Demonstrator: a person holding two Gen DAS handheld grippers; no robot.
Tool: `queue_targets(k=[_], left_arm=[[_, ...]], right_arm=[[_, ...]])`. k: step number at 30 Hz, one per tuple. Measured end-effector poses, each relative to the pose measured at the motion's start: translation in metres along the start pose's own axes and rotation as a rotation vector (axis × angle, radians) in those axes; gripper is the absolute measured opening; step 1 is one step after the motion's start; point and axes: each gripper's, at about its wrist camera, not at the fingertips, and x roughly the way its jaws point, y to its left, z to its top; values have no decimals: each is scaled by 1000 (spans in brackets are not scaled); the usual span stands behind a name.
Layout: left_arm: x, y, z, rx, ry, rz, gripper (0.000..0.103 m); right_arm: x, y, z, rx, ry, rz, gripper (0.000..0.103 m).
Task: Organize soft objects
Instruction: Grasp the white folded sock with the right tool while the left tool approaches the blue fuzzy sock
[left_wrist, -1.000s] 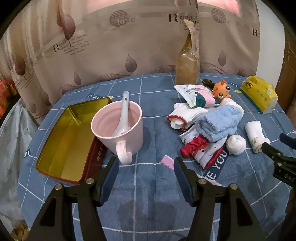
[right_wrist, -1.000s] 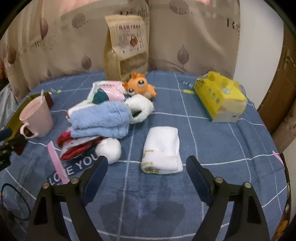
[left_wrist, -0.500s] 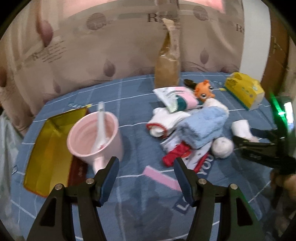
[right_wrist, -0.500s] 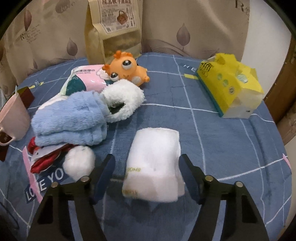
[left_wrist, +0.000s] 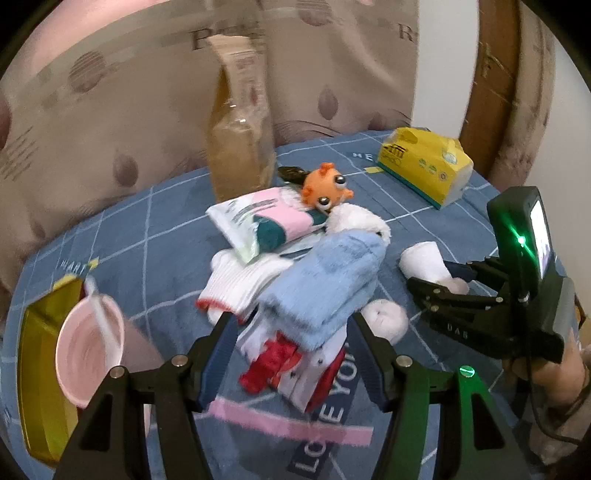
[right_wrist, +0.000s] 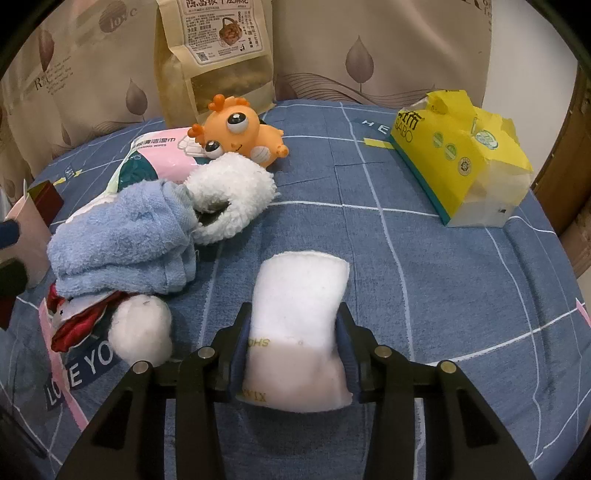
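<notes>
Near end of white roll (right_wrist: 299, 328) hidden behind right gripper (right_wrist: 293, 354); lettering on it only partly legible. Left view blurred, mug (left_wrist: 90, 354) smeared at left edge. Roll between right jaws, which are closing, pads pressed to both its sides. Left gripper (left_wrist: 290, 352) wide, empty, probably hovering over blue sock (left_wrist: 325, 284) atop sock pile. White ball (right_wrist: 142, 332) just left of roll; orange toy (right_wrist: 236, 129) far; tissue pack (right_wrist: 461, 162) far right.
</notes>
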Motion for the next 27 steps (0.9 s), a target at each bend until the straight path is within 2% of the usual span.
queue_targets(k=[4, 12, 18, 19, 20, 21, 27], left_arm=[[19, -6, 10, 41, 32, -23, 63], [56, -17, 20, 96, 91, -11, 63], [75, -18, 25, 87, 126, -18, 62], [74, -18, 24, 80, 121, -27, 58], [72, -18, 24, 73, 117, -29, 45], [73, -18, 24, 75, 129, -29, 38], [62, -15, 26, 40, 133, -47, 24]], right_arm=[[0, -2, -1, 6, -3, 6, 39], [-1, -2, -3, 6, -4, 10, 40], [-1, 0, -3, 5, -3, 10, 40], [-1, 0, -2, 8, -3, 12, 40], [-1, 0, -2, 8, -3, 13, 40], [-1, 0, -2, 9, -2, 14, 40], [-2, 0, -3, 8, -3, 14, 40]])
